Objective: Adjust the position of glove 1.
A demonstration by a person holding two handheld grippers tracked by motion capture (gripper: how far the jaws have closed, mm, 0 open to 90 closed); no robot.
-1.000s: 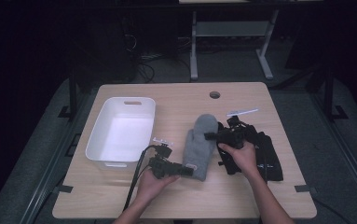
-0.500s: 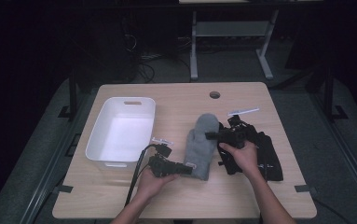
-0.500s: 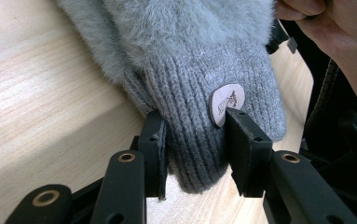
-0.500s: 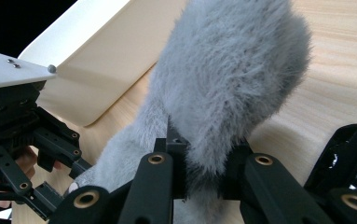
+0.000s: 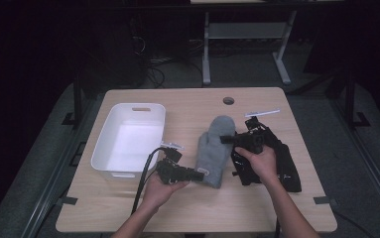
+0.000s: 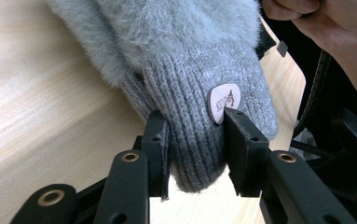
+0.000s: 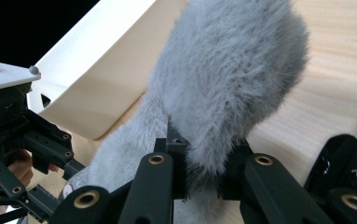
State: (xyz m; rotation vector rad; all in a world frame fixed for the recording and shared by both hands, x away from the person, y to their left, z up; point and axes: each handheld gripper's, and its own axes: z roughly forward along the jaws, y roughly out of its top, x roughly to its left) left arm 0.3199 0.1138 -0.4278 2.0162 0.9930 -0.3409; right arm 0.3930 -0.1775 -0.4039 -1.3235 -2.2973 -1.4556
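Note:
A grey fuzzy mitten [image 5: 216, 151] lies mid-table, its ribbed cuff toward me. My left gripper [image 5: 202, 172] is at the cuff end. In the left gripper view its jaws have just been closing, and the left gripper [image 6: 195, 140] pinches the ribbed cuff [image 6: 199, 107] beside a small oval tag [image 6: 223, 100]. My right gripper [image 5: 224, 140] reaches in from the right. In the right gripper view the right gripper [image 7: 204, 163] is shut on the mitten's fluffy part [image 7: 232, 79].
A white plastic bin [image 5: 134, 105] stands at the left, close to the mitten. Black fabric items [image 5: 286, 168] lie under the right hand. A white strip [image 5: 262, 113] and a round hole [image 5: 228, 100] are at the far side of the wooden table [image 5: 187, 208].
The left gripper's jaws look narrower around the cuff than a second ago. Both hands and the mitten stay in place.

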